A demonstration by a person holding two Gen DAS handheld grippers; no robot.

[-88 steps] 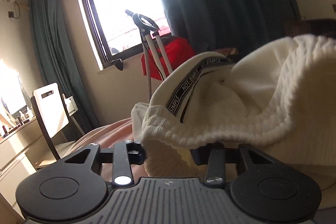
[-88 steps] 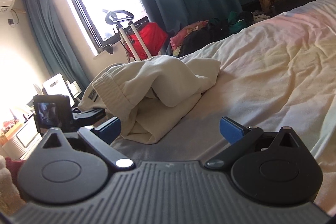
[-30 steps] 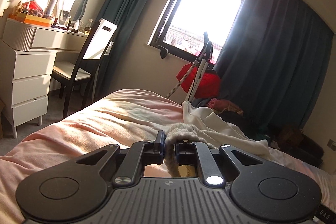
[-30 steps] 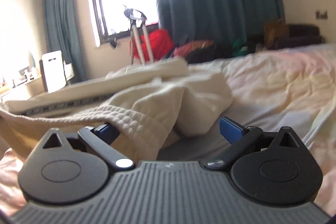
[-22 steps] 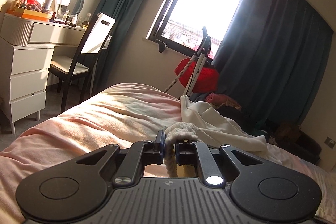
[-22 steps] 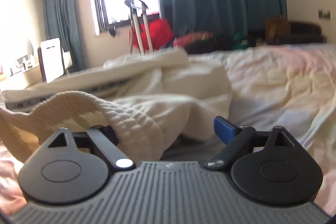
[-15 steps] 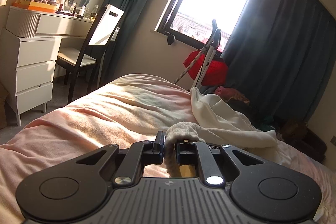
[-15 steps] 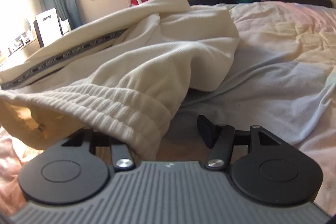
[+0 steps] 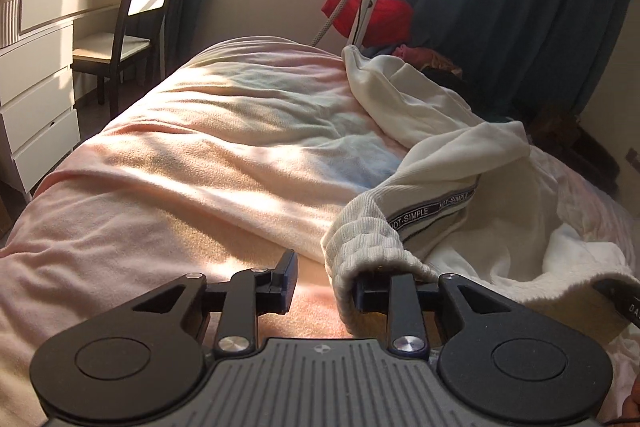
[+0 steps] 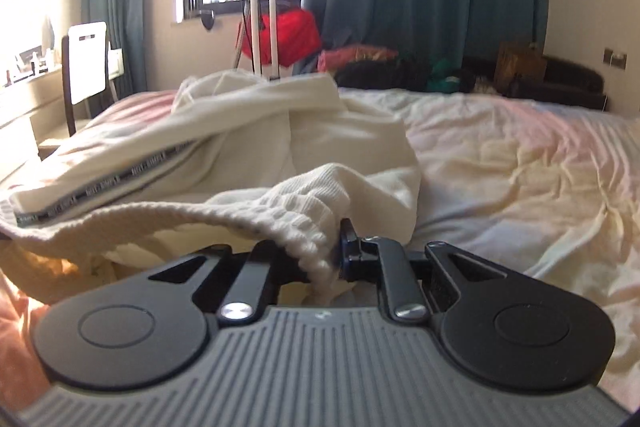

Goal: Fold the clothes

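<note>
Bed (image 9: pixel 192 163), pink-peach blanket, filled both views. Cream sweatpants (image 9: pixel 432 131) lay rumpled along it, long axis running from the near edge away toward the window; the far end of a leg reached almost to the red bag (image 9: pixel 372 11) past the foot of the bed. A printed stripe (image 9: pixel 432 209) ran down the near leg, roughly along that same axis.

Ribbed waistband (image 9: pixel 368 247) was the near end, bunched and curled, not flat. In the left wrist view it sat to the right of the left gripper (image 9: pixel 326 281): the fabric draped over the right-side finger only. The other finger (image 9: pixel 286 279) stood clear of it, with bare blanket showing in the gap. So the left fingers stood parted, holding nothing, cloth merely resting on one.

Right gripper (image 10: pixel 320 255) was on the same waistband (image 10: pixel 304 211) further along. Ribbed hem ran down into the gap; the visible finger (image 10: pixel 348 247) pressed against it, the other was hidden under the cloth. Fingers drawn narrow, pinching the hem, as far as could be seen.

Judgement: the right hand had the garment and the left did not. The coming move turned on the left gripper shifting rightward to take the band between both fingers, so the waist could be stretched crosswise to the legs.
</note>
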